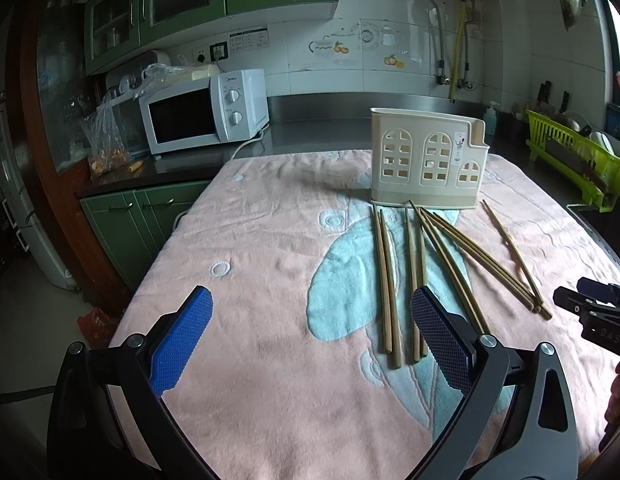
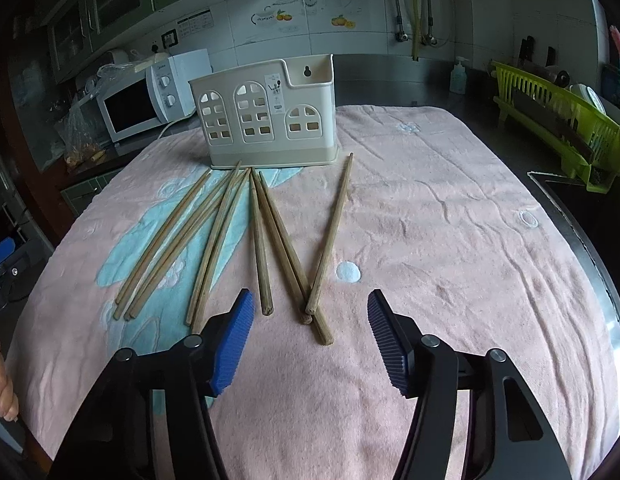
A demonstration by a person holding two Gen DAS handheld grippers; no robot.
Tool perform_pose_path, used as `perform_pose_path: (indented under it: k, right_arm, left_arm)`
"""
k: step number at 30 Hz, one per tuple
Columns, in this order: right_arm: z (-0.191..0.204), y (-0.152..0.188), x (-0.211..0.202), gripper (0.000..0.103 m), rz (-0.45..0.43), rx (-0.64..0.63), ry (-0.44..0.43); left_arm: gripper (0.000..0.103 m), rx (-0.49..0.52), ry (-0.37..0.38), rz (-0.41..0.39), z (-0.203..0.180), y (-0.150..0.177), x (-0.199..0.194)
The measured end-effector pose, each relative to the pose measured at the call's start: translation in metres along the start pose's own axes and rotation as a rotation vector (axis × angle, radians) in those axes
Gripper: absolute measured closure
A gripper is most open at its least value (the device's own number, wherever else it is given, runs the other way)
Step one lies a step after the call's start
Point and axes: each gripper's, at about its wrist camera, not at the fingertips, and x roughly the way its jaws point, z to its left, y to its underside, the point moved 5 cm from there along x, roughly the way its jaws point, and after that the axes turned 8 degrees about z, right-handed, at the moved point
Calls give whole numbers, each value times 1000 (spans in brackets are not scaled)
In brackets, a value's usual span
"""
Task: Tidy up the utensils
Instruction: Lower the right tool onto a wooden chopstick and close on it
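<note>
A pink towel (image 2: 450, 220) covers the counter (image 1: 310, 128). On it a cream utensil holder (image 2: 265, 120) stands upright at the far side, empty inside as far as shows. Wooden chopsticks (image 2: 265, 240) lie fanned just before it. The left claw (image 1: 312, 332) and right claw (image 2: 310, 332) are both released, grasping nothing.

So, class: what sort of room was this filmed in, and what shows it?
Most likely a home kitchen: a microwave on the counter, green wall cupboards, and a dish rack holding plates.
</note>
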Motion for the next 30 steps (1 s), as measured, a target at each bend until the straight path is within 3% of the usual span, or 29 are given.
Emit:
perform_pose_path:
  k: [9, 13, 21, 30]
  right_arm:
    - [-1, -15, 28, 71, 56, 44, 6]
    - [-4, -19, 38, 74, 78, 58, 14]
    - [-7, -22, 56, 94, 121, 73, -1]
    - [-17, -23, 56, 96, 125, 73, 8]
  left_arm:
    - [17, -1, 41, 41, -5, -2, 24]
    - [22, 6, 71, 64, -9, -2, 33]
    - [36, 38, 134, 134, -21, 1, 56]
    - [59, 71, 207, 241, -39, 5, 90]
